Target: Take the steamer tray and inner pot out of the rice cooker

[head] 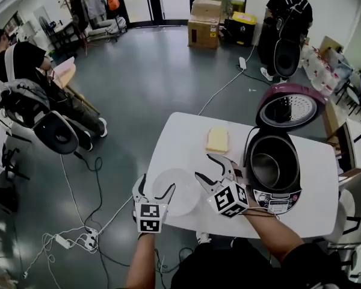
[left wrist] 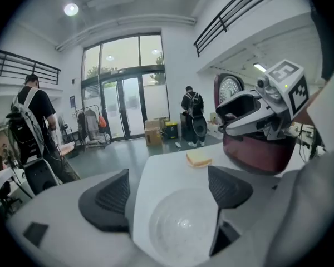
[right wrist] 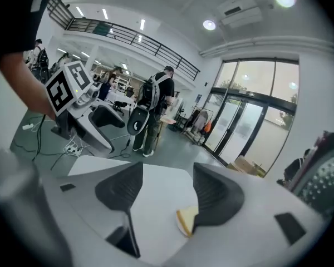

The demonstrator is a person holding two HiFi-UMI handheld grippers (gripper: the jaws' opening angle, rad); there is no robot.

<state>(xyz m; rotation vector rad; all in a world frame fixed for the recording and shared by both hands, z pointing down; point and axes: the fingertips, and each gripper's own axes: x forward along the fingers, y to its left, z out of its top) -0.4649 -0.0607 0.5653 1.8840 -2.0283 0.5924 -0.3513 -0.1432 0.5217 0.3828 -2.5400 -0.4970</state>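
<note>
The rice cooker (head: 279, 200) stands at the table's right with its maroon lid (head: 287, 108) swung up. The metal inner pot (head: 266, 168) sits inside it. The translucent round steamer tray (head: 179, 192) lies flat on the white table (head: 180, 143), left of the cooker. My left gripper (head: 156, 187) hovers open over the tray's left rim; in the left gripper view the tray (left wrist: 181, 226) shows below the spread jaws, untouched. My right gripper (head: 209, 168) is open and empty between the tray and the cooker, with nothing between its jaws in the right gripper view (right wrist: 166, 191).
A yellow sponge (head: 217, 139) lies on the table behind the grippers. A seated person (head: 30, 71) is at far left, another stands by cardboard boxes (head: 203, 23) at the back. Cables and a power strip (head: 63, 241) lie on the floor left of the table.
</note>
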